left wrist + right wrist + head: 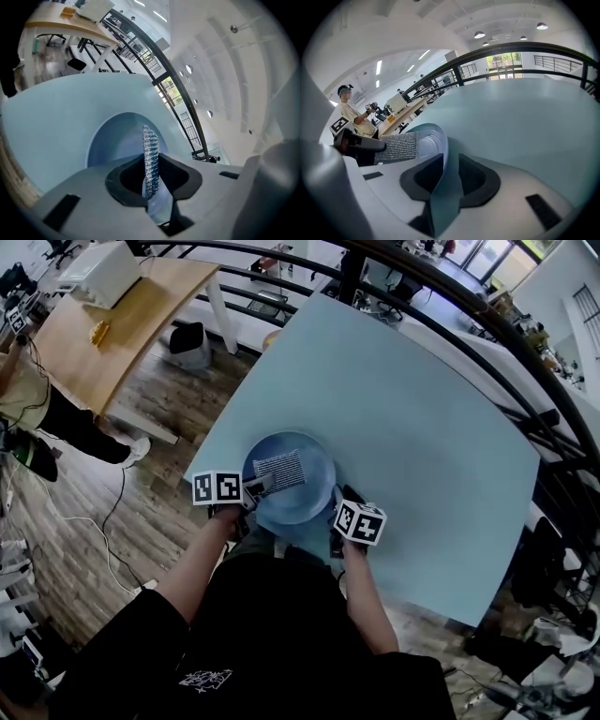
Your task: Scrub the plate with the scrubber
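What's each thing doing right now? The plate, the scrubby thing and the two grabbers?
left gripper: shut on the scrubber.
right gripper: shut on the rim of the plate.
scrubber: held flat over the inside of the plate.
plate: face up on the table.

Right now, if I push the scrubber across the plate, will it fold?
Probably not much: the scrubber juts from the left claw without drooping. Being a thin woven sheet, it may buckle under hard pressure. The plate likely won't slide, rim clamped in the right claw.
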Available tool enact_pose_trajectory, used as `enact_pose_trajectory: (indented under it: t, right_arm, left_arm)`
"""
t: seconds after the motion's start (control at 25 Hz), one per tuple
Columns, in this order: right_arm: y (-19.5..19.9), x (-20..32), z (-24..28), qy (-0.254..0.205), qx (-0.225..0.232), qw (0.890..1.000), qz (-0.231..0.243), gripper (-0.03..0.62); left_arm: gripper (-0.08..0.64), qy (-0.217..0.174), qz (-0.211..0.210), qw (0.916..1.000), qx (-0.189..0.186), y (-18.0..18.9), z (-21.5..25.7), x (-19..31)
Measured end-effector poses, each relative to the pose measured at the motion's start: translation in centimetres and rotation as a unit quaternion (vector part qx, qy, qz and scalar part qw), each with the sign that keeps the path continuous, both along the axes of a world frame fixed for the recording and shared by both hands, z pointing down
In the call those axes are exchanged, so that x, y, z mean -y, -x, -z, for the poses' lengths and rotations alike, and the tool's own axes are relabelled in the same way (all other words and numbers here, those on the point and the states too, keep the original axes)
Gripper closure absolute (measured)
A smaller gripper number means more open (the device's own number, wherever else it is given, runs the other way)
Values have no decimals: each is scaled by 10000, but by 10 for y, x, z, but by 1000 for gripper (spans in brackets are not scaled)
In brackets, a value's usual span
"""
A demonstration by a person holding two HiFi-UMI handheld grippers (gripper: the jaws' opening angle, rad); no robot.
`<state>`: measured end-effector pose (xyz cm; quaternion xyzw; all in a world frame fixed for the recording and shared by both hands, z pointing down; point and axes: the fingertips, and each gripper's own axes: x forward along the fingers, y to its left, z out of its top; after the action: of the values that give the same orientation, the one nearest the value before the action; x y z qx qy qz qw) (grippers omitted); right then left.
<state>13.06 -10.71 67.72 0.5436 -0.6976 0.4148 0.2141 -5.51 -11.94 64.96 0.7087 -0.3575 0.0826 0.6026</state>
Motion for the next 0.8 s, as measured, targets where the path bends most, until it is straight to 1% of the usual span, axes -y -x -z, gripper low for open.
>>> enact_pose_trajectory:
  t: [0.24, 0.4, 0.56, 0.8]
  right_arm:
    - [-13, -10, 5, -61, 31, 9999, 156, 492]
    - [-18, -18, 14, -201, 121, 9993, 276, 494]
    - [-26, -23, 28, -433, 241, 9980, 395, 546]
    - [-20, -22, 61, -926, 517, 9916, 740, 580]
  left_arm:
    - [474, -102, 263, 9996, -42, 0, 7, -11]
    - [474, -265, 464, 9986, -13, 1, 15, -24]
    - [474, -468, 773, 9959, -21, 4, 26, -33]
    - [474, -844, 1087, 9904, 81, 8, 49, -50]
